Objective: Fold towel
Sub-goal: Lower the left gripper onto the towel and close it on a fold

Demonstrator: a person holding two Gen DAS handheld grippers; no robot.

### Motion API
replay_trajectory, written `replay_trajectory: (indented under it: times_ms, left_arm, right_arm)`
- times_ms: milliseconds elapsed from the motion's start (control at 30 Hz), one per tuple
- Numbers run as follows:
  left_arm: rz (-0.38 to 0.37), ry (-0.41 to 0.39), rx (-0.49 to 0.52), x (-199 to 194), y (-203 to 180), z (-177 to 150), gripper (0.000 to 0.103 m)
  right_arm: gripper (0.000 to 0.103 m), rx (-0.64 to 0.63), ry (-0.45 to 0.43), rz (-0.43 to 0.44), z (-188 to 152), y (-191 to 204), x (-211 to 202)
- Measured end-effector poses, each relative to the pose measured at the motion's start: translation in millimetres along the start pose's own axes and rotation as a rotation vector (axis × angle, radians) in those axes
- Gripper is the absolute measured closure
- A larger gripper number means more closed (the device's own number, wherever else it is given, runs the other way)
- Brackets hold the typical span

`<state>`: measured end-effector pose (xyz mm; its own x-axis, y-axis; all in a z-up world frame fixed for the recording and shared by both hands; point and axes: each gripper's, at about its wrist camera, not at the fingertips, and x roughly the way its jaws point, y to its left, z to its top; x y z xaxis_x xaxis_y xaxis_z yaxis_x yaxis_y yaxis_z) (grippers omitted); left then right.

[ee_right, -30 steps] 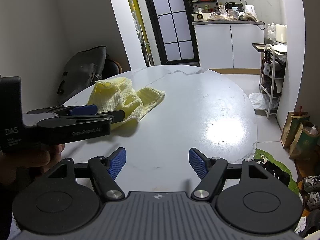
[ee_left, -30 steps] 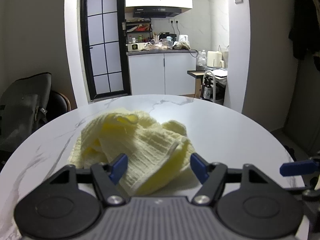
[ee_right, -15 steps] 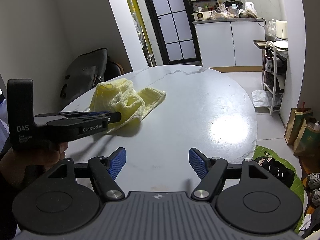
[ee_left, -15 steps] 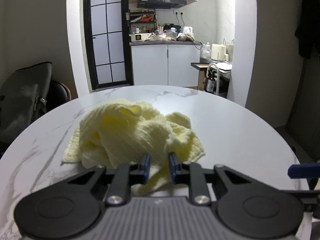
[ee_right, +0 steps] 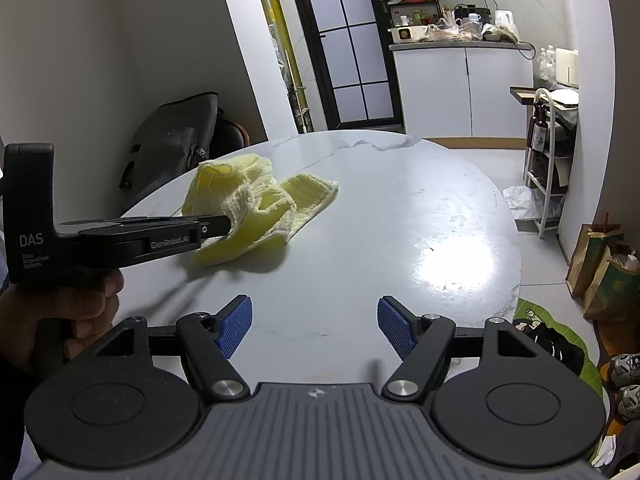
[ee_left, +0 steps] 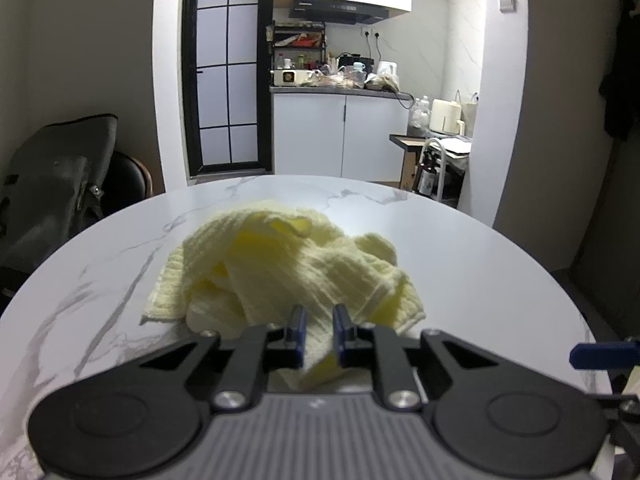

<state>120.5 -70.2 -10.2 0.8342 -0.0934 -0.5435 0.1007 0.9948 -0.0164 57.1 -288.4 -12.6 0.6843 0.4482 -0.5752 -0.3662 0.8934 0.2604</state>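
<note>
A crumpled pale yellow towel (ee_left: 280,268) lies on the round white marble table (ee_left: 480,264). My left gripper (ee_left: 319,334) is shut on the towel's near edge and lifts that part a little off the table. In the right wrist view the towel (ee_right: 260,200) shows at the left of the table, with the left gripper (ee_right: 226,226) pinching its near end. My right gripper (ee_right: 316,324) is open and empty, low over the near part of the table, to the right of the towel.
A dark bag on a chair (ee_left: 52,184) stands at the table's left. A kitchen counter (ee_left: 340,92) and a black glass door (ee_left: 228,72) are behind. A rack (ee_right: 548,152), paper bags (ee_right: 604,264) and shoes are on the floor at the right.
My left gripper closed on the towel's near edge and has pulled it up slightly. The right gripper stayed open and nearly still.
</note>
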Motion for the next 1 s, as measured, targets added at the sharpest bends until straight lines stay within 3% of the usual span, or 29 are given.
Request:
replay_trajectory:
  times_ms: [133,267,400,500,533,1000]
  left_arm:
    - [-0.032,-0.019,0.019,-1.1,-6.6,-1.5,0.057]
    - [-0.018,-0.021,0.075,4.4,-18.3,-3.9,0.055]
    - [0.0,-0.012,0.048,12.7,-19.2,-2.9,0.058]
    - [0.012,-0.006,0.032,17.8,-18.2,-0.8,0.08]
    - [0.007,-0.008,0.028,18.3,-17.2,0.3,0.082]
    - [-0.013,-0.024,-0.005,6.4,1.9,-0.8,0.081]
  right_arm:
    - [0.028,0.006,-0.003,-0.001,-0.9,-1.7,-0.8]
    - [0.028,0.017,0.001,0.01,0.0,-4.7,0.2]
    - [0.028,0.027,0.008,0.024,0.5,-7.4,1.5]
    - [0.028,0.04,0.011,0.029,0.6,-10.8,2.1]
    - [0.028,0.044,0.013,0.03,0.7,-11.9,2.4]
    - [0.028,0.049,0.027,0.032,0.9,-10.3,7.8]
